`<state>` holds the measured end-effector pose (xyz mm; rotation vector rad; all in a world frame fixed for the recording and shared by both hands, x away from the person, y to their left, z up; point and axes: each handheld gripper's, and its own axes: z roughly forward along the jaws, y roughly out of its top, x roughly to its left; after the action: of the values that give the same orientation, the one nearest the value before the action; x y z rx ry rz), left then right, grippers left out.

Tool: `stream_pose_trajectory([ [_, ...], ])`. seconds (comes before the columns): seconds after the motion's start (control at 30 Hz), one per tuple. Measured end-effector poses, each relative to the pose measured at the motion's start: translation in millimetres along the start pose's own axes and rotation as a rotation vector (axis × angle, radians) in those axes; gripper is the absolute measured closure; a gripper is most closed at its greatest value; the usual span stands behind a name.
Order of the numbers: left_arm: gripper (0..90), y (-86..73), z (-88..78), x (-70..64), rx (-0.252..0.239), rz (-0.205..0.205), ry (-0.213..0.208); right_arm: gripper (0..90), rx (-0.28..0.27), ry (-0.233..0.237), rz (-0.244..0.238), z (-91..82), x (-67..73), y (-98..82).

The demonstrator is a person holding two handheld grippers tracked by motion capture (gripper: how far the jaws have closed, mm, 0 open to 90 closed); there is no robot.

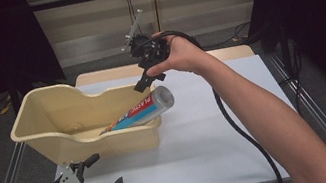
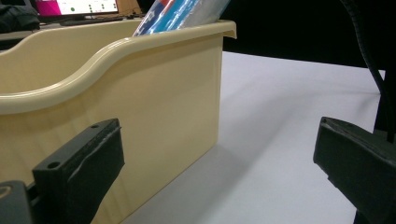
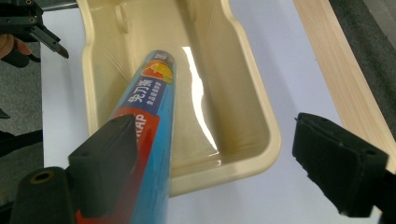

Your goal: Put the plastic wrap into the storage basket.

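Here the blue-and-red plastic-wrap roll point(image 1: 141, 110), printed "WRAP" and with Chinese characters, leans in the cream tub point(image 1: 45, 125) over its rim, the right gripper point(image 1: 150, 76) open-jawed above it, the left gripper point(image 1: 100, 176) open-jawed on the white table point(image 1: 209, 134) in a dark-curtained room.

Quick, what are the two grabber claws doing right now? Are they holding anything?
Left gripper: open, holding nothing, beside the cream tub.
Right gripper: open, holding nothing, above the plastic wrap roll that leans in the tub.
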<state>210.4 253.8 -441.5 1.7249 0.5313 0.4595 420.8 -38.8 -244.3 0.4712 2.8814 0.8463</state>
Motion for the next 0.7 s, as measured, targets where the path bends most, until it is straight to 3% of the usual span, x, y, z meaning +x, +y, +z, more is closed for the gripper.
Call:
stream_pose_trajectory([
  [0.3,1.6,0.2,0.2,0.0,0.003,0.005,0.002,7.1,-0.034,0.007,0.011,-8.3,-2.8,-16.4],
  [0.7,1.6,0.2,2.0,-0.3,0.001,0.002,0.006,6.5,-0.083,-0.018,0.044,-17.4,-8.1,-35.3],
])
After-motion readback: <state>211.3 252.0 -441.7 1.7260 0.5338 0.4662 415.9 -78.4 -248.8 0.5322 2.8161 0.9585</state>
